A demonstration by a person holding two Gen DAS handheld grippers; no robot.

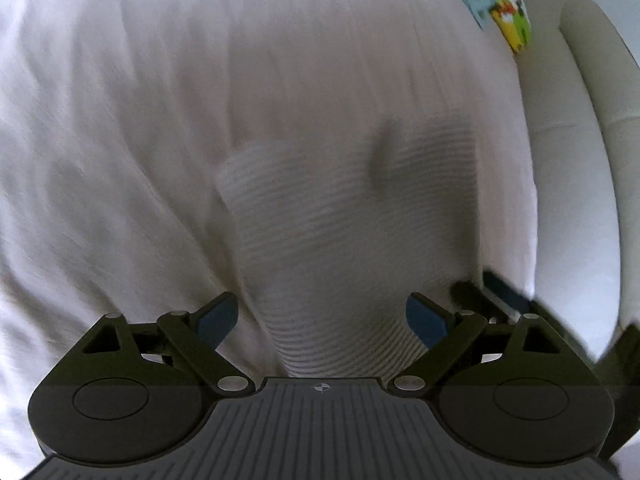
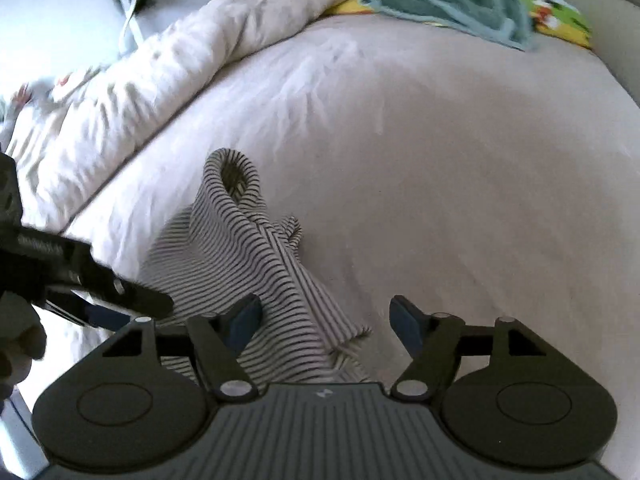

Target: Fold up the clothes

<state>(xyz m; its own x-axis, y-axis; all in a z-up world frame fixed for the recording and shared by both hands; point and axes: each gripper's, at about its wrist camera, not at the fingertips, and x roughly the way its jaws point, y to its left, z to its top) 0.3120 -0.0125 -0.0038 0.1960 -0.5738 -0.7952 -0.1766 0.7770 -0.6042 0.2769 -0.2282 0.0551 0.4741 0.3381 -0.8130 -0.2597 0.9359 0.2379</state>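
The striped garment [image 2: 256, 280], a thin knit with fine dark and pale stripes, lay crumpled on the bed sheet [image 2: 440, 160], bunched into soft ridges with one rolled opening, like a cuff or neck, standing up at its far end. In the right wrist view it ran from that opening down between the right tool's [image 2: 326, 322] fingers, nearer the left-hand blue pad [image 2: 244, 318], which sat over the cloth, while the other pad hung over bare sheet; the jaws stood apart and pressed on nothing. In the left wrist view the same cloth [image 1: 344, 240] looked washed out and blurred, spread as a broad ribbed mound with one raised crease, and its near end lay between the left tool's [image 1: 322, 318] widely parted fingers without either blue pad gripping it. The left tool [image 2: 100, 292] also showed at the left edge of the right wrist view, close beside the garment, with part of a hand [image 2: 16, 344] below it. The sheet was pale, smooth and lightly wrinkled. Toward the bed's far left side lay a puffy cream duvet [image 2: 160, 80], and at its far edge a teal towel [image 2: 448, 0] lay over a bright yellow-green patterned cloth [image 2: 560, 16]. A cream padded frame [image 1: 580, 120] ran along the bed's right edge.
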